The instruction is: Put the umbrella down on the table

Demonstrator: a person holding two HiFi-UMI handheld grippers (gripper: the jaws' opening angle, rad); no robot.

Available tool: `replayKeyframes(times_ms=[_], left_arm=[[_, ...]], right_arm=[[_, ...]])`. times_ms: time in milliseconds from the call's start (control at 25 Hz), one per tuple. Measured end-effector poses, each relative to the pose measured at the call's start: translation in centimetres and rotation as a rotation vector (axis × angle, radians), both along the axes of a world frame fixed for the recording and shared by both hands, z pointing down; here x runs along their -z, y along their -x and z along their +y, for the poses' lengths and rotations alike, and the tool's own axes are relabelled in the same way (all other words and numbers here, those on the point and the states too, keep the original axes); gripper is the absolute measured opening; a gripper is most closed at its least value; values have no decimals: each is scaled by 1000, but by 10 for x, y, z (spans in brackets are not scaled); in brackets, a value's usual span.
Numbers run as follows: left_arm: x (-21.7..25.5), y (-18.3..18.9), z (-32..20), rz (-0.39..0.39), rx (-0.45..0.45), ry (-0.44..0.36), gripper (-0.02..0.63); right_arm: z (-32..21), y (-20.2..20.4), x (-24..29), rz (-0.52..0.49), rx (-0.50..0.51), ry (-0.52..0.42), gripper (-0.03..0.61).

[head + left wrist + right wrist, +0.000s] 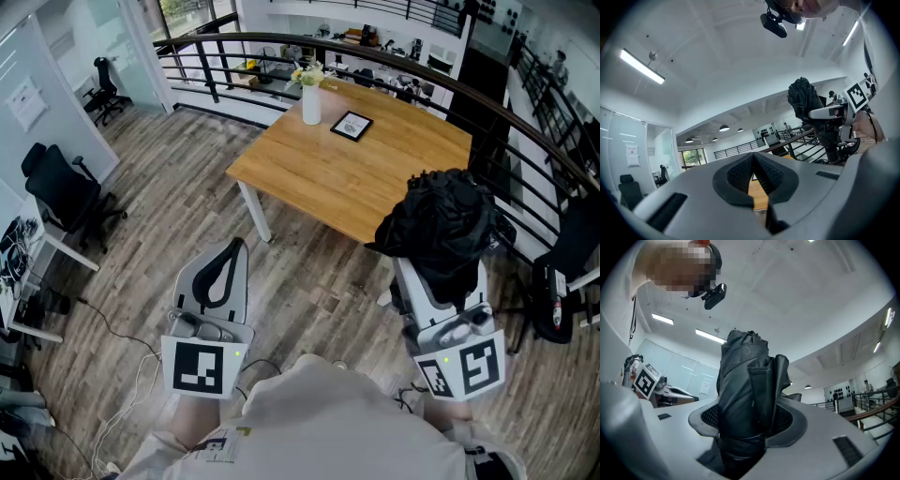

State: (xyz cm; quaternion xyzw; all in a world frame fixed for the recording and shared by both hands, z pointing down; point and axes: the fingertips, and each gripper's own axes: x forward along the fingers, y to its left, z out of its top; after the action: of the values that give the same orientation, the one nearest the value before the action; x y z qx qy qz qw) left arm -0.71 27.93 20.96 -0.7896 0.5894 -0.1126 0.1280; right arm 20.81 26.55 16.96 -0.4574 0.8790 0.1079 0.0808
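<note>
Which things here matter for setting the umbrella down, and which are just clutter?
In the job:
umbrella, clamped in the right tongs
wooden table, where it goes

Lying about:
white vase with flowers and a framed card, both on the table
black office chair
left tongs, shut, empty

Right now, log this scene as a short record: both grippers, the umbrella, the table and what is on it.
left gripper: shut, empty
right gripper: shut on the umbrella, tilted slightly upward
umbrella: black, folded, held upright in the air, not yet on the table
table: wooden, white legs, ahead of both grippers
on the table: white vase with flowers, dark frame lying beside it, both at the far end
free space: near half of the tabletop is bare
task state: umbrella not put down
</note>
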Motion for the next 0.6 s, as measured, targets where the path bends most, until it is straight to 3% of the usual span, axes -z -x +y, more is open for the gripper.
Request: replayKeyframes(times_ms=[600], left_arm=[[-28,-61,-18,-24,22,73,17]], right_arm=[[-35,-55,-43,-35,26,103,265]])
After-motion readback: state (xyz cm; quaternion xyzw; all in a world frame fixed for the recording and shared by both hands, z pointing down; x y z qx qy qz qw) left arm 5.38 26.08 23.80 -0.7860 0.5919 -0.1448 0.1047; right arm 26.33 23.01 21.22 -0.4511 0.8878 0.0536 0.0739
